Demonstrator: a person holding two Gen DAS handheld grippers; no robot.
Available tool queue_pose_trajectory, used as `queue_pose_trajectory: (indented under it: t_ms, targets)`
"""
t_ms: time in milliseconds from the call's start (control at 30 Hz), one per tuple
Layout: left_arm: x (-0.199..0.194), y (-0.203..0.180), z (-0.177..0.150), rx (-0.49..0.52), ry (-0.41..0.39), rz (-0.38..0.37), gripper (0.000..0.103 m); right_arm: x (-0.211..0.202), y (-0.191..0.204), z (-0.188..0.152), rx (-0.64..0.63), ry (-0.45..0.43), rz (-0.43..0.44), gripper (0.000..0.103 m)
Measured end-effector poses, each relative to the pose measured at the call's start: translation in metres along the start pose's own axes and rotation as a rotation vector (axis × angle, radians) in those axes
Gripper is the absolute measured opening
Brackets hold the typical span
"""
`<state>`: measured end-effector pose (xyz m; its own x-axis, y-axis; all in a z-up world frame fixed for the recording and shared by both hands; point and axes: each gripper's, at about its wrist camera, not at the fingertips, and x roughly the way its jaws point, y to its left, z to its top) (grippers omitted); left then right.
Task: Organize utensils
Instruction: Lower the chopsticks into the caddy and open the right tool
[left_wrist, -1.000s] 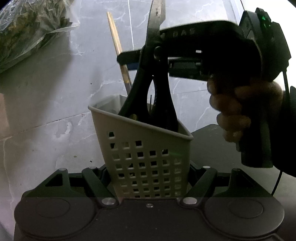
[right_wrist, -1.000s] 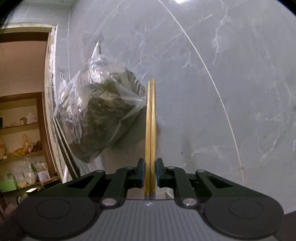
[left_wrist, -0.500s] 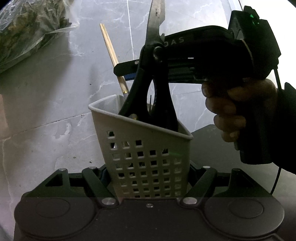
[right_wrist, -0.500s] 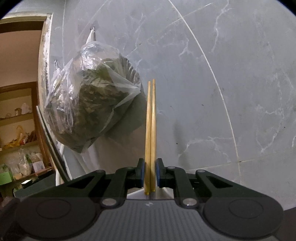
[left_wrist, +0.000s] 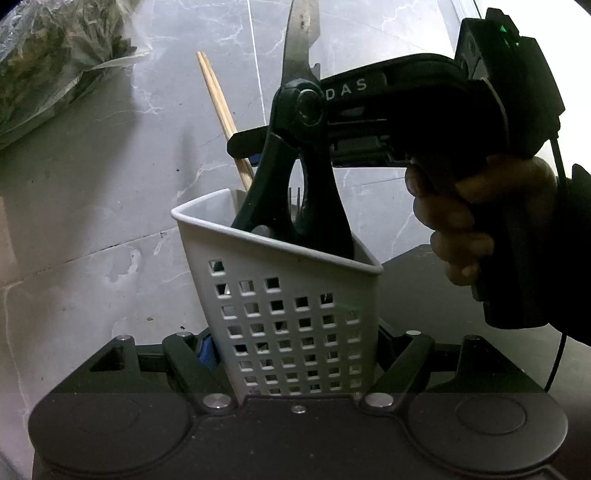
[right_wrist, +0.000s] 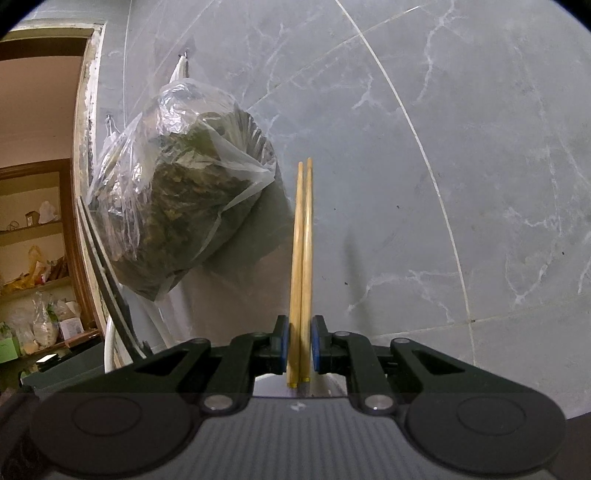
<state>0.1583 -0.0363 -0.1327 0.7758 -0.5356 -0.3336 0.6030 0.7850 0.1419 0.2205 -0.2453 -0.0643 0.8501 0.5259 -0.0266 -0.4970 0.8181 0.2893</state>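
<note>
Putting the chopsticks (right_wrist: 302, 258) into the basket (left_wrist: 288, 306) goes best if the right tool (right_wrist: 299, 341) lowers them straight and slow, keeps clear of the scissors (left_wrist: 295, 155), and lets go only when the tips sit deep inside. The right tool is clamped on the chopsticks, whose low ends are just going in at the back of the basket. It reaches in from the right, level, above the rim. The left tool (left_wrist: 295, 354) is clamped on the basket's sides and holds it tilted.

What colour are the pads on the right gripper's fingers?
Blue pads, pinching the pale wooden chopsticks; clearest in the right wrist view.
</note>
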Motion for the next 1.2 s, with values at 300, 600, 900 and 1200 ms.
queue_pose_trajectory:
  t_ms: [300,600,900,1200]
  targets:
    - [-0.001,0.000,-0.001,-0.002,-0.001,-0.005,0.079,-0.004,-0.002,-0.004,-0.001,0.023,0.009,0.014]
    - [-0.001,0.002,-0.001,-0.011,-0.006,-0.009,0.078,-0.010,-0.001,-0.005,-0.031,0.061,0.028,0.017]
    - [0.000,0.004,-0.001,-0.018,-0.004,-0.015,0.078,-0.013,0.009,-0.003,-0.081,0.115,0.031,0.021]
    - [0.001,0.004,-0.001,-0.022,-0.004,-0.015,0.078,-0.020,0.008,-0.001,-0.080,0.116,0.003,0.054]
